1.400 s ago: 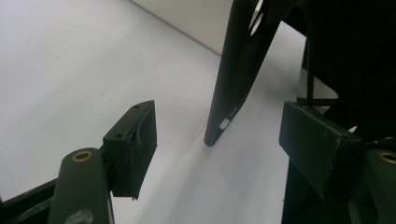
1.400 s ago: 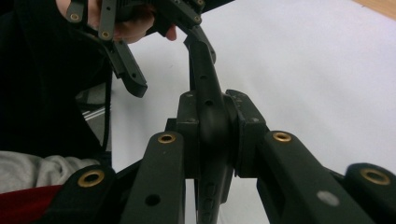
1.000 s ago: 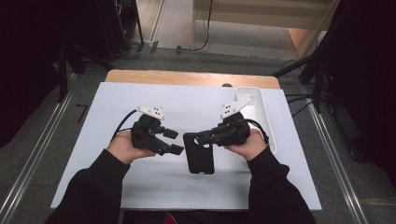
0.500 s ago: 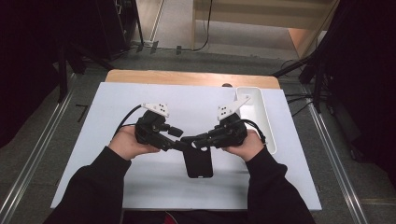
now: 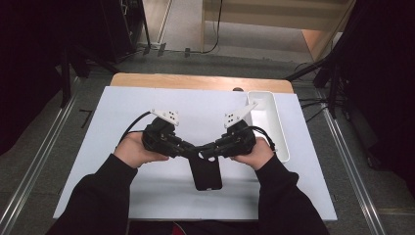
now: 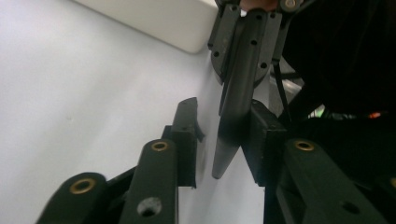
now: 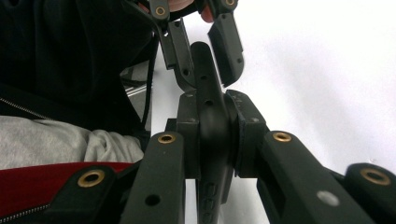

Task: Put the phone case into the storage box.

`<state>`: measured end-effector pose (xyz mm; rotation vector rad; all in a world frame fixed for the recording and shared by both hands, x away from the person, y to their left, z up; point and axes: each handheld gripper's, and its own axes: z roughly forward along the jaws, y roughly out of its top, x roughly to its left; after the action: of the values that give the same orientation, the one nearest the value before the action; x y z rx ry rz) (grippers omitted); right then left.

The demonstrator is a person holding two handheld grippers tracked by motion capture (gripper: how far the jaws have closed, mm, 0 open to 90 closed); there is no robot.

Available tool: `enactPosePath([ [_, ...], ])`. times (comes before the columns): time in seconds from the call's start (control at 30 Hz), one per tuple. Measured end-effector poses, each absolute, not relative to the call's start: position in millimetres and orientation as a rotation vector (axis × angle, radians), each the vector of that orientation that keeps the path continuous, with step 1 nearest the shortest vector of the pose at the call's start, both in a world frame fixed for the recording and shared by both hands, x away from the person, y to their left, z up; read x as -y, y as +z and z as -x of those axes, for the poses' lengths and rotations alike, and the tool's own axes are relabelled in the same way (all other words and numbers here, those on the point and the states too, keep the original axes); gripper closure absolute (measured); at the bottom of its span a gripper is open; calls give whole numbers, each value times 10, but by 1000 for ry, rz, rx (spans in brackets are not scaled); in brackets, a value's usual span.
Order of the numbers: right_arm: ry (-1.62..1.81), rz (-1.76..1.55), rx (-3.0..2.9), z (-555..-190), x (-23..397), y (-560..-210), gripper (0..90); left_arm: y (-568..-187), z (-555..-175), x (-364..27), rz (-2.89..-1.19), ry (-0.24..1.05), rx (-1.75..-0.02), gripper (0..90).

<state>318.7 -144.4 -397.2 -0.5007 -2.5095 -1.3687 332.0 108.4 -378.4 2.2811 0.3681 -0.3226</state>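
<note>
Two grippers meet over the white counter (image 5: 147,196) at a black phone case (image 5: 207,171); the right gripper (image 5: 211,148) is clamped on the case's upper edge; the left gripper (image 5: 190,148) has just been closing, the case between its jaws, one pad against it, the other just apart; a white tray (image 5: 274,127) lies beyond the right gripper.

1. The case (image 5: 206,170) was at the table's (image 5: 122,107) centre, toward 6 o'clock.
2. The left gripper (image 5: 192,148) was at the case's 10 o'clock, the right gripper (image 5: 207,149) at its 1 o'clock, meeting over its top edge.
3. The tray (image 5: 268,122) lay on the table at 2 o'clock.
</note>
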Motion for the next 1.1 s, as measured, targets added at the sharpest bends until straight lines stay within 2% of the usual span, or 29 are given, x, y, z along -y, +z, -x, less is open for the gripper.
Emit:
enactPosePath([
  [0.17,-1365,495,2501,-3195,1433,-3994,744,-3775,-3296,-1067,-2289,-323,-339,773],
  [0.67,-1358,538,2503,-3211,1450,-4006,730,-3750,-3290,-1046,-2296,-353,-372,791],
  [0.87,-1355,559,2485,-3196,1444,-3992,650,-3707,-3293,-1073,-2292,-364,-404,792],
  [0.97,-1385,573,2488,-3179,1459,-3950,586,-3670,-3292,-1103,-2287,-357,-412,792],
  [1.1,-1442,654,2486,-3171,1494,-3911,455,-3629,-3292,-1136,-2278,-354,-429,791],
])
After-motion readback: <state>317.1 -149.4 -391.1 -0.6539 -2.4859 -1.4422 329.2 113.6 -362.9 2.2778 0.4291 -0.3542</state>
